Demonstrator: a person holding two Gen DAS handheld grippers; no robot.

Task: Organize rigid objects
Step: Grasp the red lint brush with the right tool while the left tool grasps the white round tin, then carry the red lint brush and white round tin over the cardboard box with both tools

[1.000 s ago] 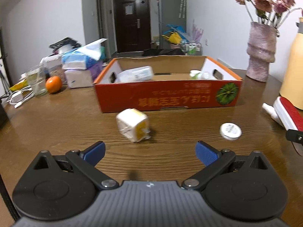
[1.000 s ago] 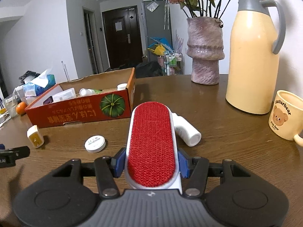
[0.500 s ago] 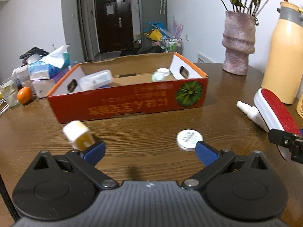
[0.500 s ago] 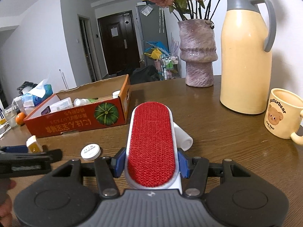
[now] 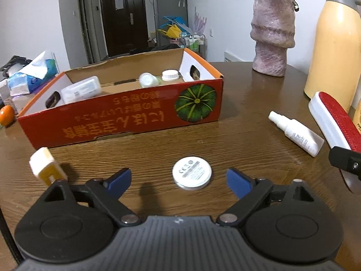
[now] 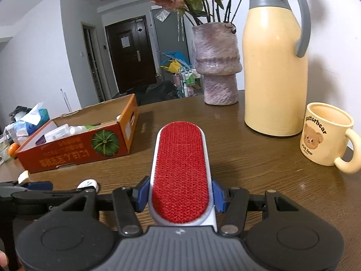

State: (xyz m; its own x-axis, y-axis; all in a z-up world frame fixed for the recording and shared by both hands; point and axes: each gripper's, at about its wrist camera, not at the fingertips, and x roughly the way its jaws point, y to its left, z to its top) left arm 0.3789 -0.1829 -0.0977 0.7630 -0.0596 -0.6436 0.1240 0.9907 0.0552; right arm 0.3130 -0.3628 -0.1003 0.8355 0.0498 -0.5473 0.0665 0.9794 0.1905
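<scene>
My left gripper (image 5: 179,179) is open, low over the table, with a round white tin (image 5: 192,176) lying between its blue fingertips, untouched. A small white and yellow box (image 5: 46,166) lies just left of the left finger. A white spray bottle (image 5: 295,132) lies to the right. My right gripper (image 6: 180,195) is shut on a red lint brush (image 6: 180,169) with a white frame, held above the table; the brush also shows in the left wrist view (image 5: 334,119). The orange cardboard box (image 5: 126,115) holds a white pack and small bottles.
A yellow thermos jug (image 6: 274,67), a cream bear mug (image 6: 325,135) and a pink vase (image 6: 216,63) stand at the right and back. Tissue boxes (image 5: 31,76) and an orange (image 5: 6,115) sit at the far left.
My left gripper has swung right, from the white and yellow box to the round tin, which now lies between its fingers. My right gripper has lifted and moved forward with the brush.
</scene>
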